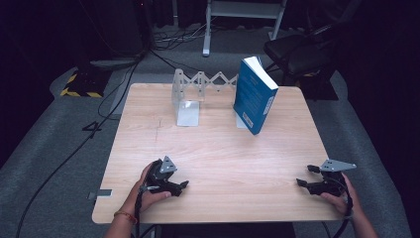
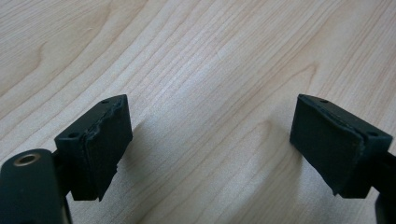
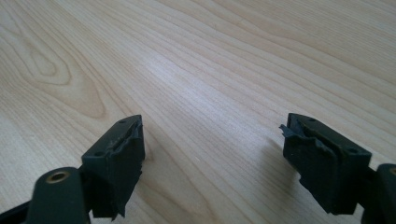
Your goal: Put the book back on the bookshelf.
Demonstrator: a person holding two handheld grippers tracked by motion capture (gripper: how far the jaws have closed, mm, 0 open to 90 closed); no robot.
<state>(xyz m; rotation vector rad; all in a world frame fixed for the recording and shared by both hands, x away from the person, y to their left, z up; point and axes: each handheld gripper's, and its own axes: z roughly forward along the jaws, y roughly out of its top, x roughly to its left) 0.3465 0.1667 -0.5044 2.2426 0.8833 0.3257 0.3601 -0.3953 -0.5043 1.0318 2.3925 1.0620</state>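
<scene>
High view: the left tool (image 1: 184, 184) and right tool (image 1: 303, 176) rest wide open and empty on the pale wooden tabletop (image 1: 223, 148), probably idle; the blue hardback book (image 1: 253, 94) leans tilted well ahead of both, propped by a folding metal bookend rack (image 1: 198, 87).

Table (image 1: 218, 148): light wood, bare grain.
Chair (image 1: 297, 52): black, behind table's far right.
Cables (image 1: 74, 148): across grey floor at left.
Striped base (image 1: 79, 87): far left.
</scene>
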